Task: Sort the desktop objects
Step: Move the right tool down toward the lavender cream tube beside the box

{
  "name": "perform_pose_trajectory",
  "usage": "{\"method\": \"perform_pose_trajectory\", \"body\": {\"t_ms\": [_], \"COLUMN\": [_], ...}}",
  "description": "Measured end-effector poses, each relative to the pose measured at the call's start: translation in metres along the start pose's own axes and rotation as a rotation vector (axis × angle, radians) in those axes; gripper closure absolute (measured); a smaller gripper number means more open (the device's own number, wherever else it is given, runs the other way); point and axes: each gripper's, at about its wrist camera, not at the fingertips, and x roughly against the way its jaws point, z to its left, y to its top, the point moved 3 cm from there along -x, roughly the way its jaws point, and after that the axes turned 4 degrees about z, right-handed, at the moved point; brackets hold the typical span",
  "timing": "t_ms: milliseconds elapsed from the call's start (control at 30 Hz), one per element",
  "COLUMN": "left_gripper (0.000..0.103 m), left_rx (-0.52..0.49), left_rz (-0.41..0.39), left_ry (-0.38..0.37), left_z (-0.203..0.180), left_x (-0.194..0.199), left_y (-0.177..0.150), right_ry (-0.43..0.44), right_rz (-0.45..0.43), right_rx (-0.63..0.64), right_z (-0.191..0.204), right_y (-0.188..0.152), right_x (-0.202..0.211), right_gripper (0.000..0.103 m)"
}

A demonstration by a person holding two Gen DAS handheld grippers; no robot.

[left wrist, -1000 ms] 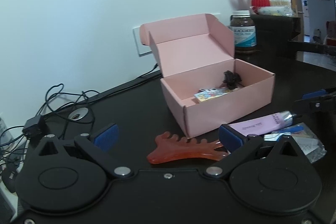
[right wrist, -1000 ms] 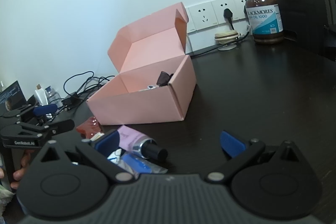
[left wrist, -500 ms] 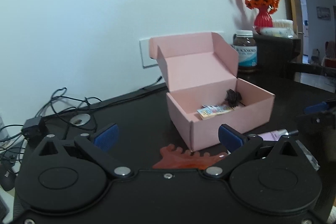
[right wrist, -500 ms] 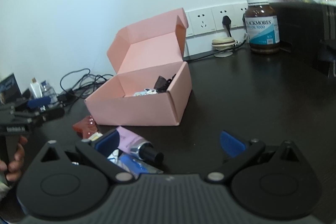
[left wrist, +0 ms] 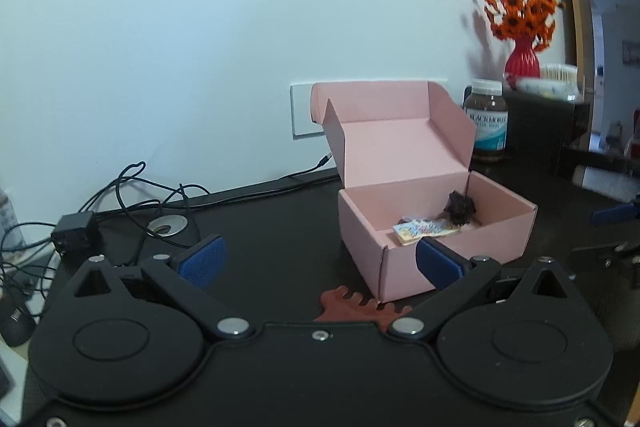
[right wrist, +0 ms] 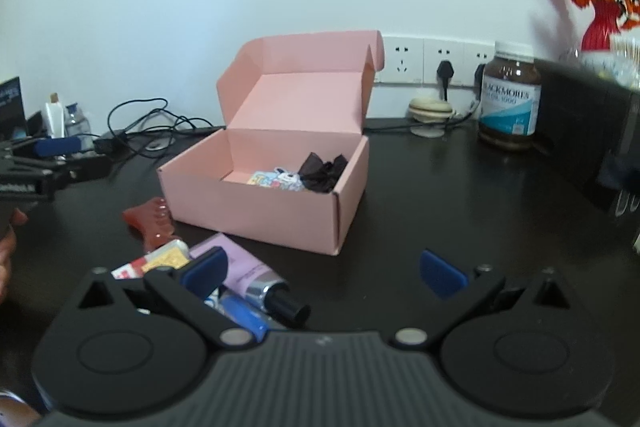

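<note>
Both grippers are held above the dark table [right wrist: 460,195] with their blue-padded fingers wide apart and nothing between them. From its own camera, the left gripper [left wrist: 318,261] faces the open pink cardboard box [left wrist: 436,227], and the reddish-brown comb with wide teeth [left wrist: 360,303] lies on the table just in front of the box, close below that gripper. The right gripper [right wrist: 324,269] is above a small pile beside the box: a purple tube with a black cap [right wrist: 256,277], a blue pen-like thing [right wrist: 244,315] and a red and gold packet [right wrist: 156,261]. Inside the box lie a black bow [right wrist: 322,173] and a colourful little card [right wrist: 276,181]. A brown pill bottle with a white lid [right wrist: 510,97] stands near the wall.
</note>
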Motion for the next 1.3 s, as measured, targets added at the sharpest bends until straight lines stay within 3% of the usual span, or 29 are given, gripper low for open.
{"method": "perform_pose_trajectory", "body": {"t_ms": [233, 667, 833, 1000, 1300], "left_gripper": [0.000, 0.000, 0.000, 0.000, 0.000], "left_rx": [-0.040, -0.069, -0.085, -0.072, -0.048], "left_rz": [0.027, 0.042, 0.051, 0.062, 0.049], "left_ry": [0.002, 0.023, 0.048, 0.023, 0.082], "left_z": [-0.007, -0.007, -0.008, -0.006, 0.003], "left_x": [-0.005, -0.011, -0.013, -0.014, -0.015], "left_y": [-0.005, -0.008, -0.009, -0.009, -0.008], "right_ry": [0.027, 0.123, 0.110, 0.104, 0.063], "right_rz": [0.017, 0.056, 0.058, 0.064, 0.120], "right_rx": [-0.027, 0.113, 0.108, 0.102, 0.145], "right_z": [0.007, 0.031, 0.030, 0.029, 0.034], "right_y": [0.007, 0.005, 0.006, 0.006, 0.011], "right_x": [-0.005, -0.017, -0.019, -0.021, -0.030], "right_gripper": [0.001, 0.001, 0.001, 0.001, 0.001]}}
